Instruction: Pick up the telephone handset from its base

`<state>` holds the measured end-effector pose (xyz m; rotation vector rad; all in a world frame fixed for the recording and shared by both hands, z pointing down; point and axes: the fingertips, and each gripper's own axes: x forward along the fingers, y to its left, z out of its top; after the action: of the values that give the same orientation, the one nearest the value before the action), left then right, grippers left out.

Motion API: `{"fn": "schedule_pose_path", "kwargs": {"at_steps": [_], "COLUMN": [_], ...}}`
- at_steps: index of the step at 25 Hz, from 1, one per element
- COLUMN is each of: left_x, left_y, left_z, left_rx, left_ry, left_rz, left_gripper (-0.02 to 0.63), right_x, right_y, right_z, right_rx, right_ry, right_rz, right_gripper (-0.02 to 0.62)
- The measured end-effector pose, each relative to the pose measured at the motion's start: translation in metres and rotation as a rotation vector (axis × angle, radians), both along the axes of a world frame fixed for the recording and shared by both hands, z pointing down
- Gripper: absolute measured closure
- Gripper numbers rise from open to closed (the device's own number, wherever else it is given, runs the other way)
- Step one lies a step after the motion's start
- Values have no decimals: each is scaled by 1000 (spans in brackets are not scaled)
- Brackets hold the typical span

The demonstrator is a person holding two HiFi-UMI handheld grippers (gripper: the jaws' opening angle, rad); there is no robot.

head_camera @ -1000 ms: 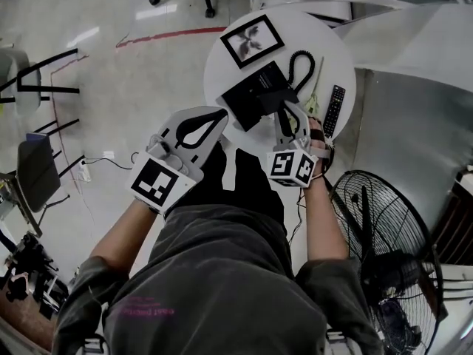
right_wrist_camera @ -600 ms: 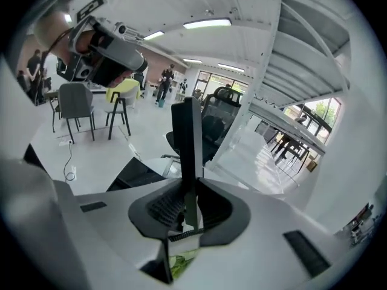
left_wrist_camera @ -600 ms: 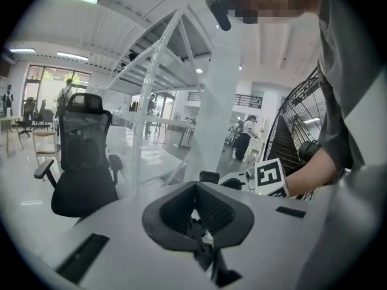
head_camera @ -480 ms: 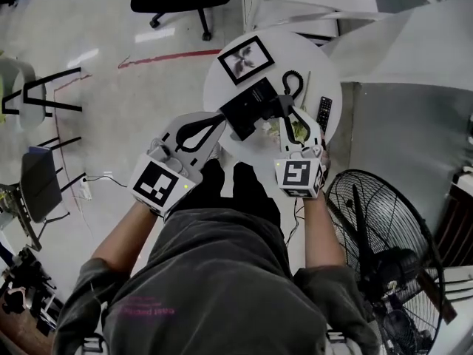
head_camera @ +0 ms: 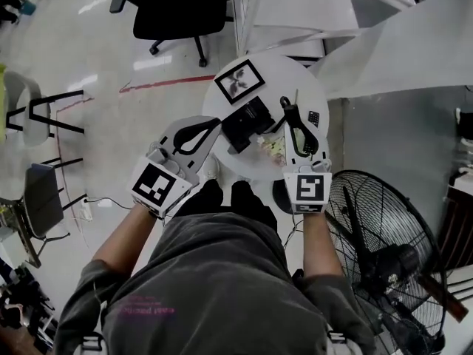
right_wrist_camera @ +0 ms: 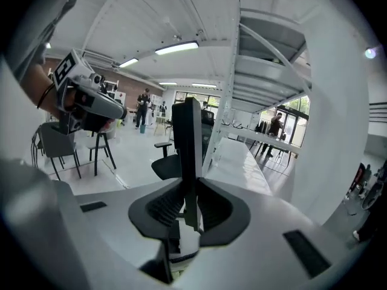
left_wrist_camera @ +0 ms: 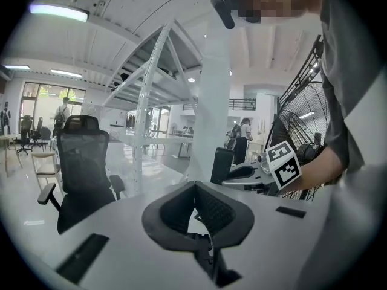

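In the right gripper view a black handset [right_wrist_camera: 187, 150] stands upright and edge-on between my right gripper's [right_wrist_camera: 188, 207] pads, which are shut on it. The left gripper view shows the same handset [left_wrist_camera: 221, 165] as a flat black slab in front of the right gripper's marker cube [left_wrist_camera: 283, 165]. From the head view, my right gripper [head_camera: 288, 113] is raised over the round white table [head_camera: 259, 167], just right of the black telephone base [head_camera: 245, 120]. My left gripper [head_camera: 214, 122] hovers left of the base. Its pads meet with nothing between them [left_wrist_camera: 195, 189].
On the table lie a black-framed picture [head_camera: 238, 80] at the far side and a black remote [head_camera: 313, 118] at the right. A standing fan [head_camera: 384, 250] is close on my right, and a black office chair [head_camera: 177, 6] stands beyond the table.
Both grippers have risen. The right one has come up off the base with the handset and rolled so its marker cube faces upward. The left stays shut and empty.
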<state>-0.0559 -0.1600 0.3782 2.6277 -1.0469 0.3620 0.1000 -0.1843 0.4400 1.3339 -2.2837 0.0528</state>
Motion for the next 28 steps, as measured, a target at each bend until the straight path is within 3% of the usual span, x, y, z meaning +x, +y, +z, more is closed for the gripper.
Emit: {"fn": "schedule_pose_path", "kwargs": {"at_steps": [9,28], "left_x": [9,23], "left_y": [6,9], "left_z": [-30,-62], "left_rx": [60,128], "left_ry": [7,14], "left_rz": [31,45], "left_gripper": [591,591], "right_x": [15,28], "right_y": [11,35], "right_z": [-44,-109], "right_rx": [50,162], "right_ry": [-100,-151], "right_rz": [52,64], "right_gripper": [518,518]}}
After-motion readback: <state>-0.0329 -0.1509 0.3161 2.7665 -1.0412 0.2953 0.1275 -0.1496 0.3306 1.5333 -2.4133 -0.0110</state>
